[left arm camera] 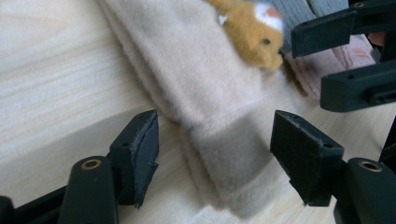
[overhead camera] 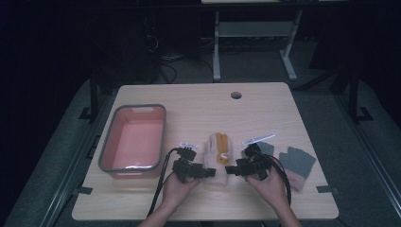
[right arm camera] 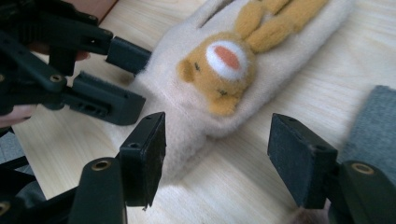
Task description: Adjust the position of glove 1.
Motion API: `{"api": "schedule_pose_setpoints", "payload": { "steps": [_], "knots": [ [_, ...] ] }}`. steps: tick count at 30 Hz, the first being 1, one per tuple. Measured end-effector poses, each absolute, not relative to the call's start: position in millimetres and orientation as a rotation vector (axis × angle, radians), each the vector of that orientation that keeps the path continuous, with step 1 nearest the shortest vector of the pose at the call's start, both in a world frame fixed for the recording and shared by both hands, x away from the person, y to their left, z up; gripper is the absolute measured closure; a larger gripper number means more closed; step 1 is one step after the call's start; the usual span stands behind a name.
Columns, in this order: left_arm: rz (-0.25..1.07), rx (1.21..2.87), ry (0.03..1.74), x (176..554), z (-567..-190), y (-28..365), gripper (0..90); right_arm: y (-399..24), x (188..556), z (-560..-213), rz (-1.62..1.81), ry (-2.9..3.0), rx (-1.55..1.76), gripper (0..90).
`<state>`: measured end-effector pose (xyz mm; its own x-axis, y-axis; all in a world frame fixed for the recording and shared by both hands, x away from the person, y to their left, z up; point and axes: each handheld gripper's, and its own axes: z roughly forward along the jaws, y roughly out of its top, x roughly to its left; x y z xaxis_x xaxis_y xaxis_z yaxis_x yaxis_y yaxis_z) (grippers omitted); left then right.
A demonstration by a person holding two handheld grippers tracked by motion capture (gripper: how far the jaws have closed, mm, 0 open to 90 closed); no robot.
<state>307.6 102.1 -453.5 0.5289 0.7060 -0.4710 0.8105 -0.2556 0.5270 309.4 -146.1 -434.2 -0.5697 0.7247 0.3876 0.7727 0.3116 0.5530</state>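
A cream fleece mitten (overhead camera: 210,146) with an orange bear sewn on it lies flat near the table's front middle. In the left gripper view its cuff (left arm camera: 233,154) lies between the spread jaws of my left gripper (left arm camera: 215,154), and the pads are clear of the cloth. My right gripper (right arm camera: 217,156) stands open just beside the same cuff end, with the bear's face (right arm camera: 219,70) ahead of it. In the high view the left gripper (overhead camera: 210,172) and the right gripper (overhead camera: 230,169) face each other across the mitten's near end.
A pink basin with a grey rim (overhead camera: 105,146) stands at the left, with nothing in it. Grey gloves (overhead camera: 297,161) with pink cuffs lie to the right of the mitten, beside a pale strip (overhead camera: 257,139). A round hole (overhead camera: 236,95) sits near the table's far edge.
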Motion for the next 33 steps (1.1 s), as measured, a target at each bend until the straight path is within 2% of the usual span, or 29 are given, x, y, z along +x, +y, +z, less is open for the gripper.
{"api": "schedule_pose_setpoints", "payload": {
  "steps": [8, 23, 30, 33],
  "knots": [
    [-0.193, 2.015, 1.222, 305, -458, 104, 41.4, -135, 319, -442, -1.066, -2.456, -1.453, 38.0],
    [-0.199, 2.031, 1.222, 307, -459, 105, 44.9, -130, 329, -453, -1.044, -2.365, -1.535, 40.9],
    [-0.199, 2.038, 1.216, 308, -460, 105, 46.6, -128, 330, -459, -1.044, -2.310, -1.574, 45.7],
    [-0.204, 2.034, 1.216, 308, -460, 105, 48.0, -128, 329, -460, -1.064, -2.282, -1.589, 50.3]
  ]
}}
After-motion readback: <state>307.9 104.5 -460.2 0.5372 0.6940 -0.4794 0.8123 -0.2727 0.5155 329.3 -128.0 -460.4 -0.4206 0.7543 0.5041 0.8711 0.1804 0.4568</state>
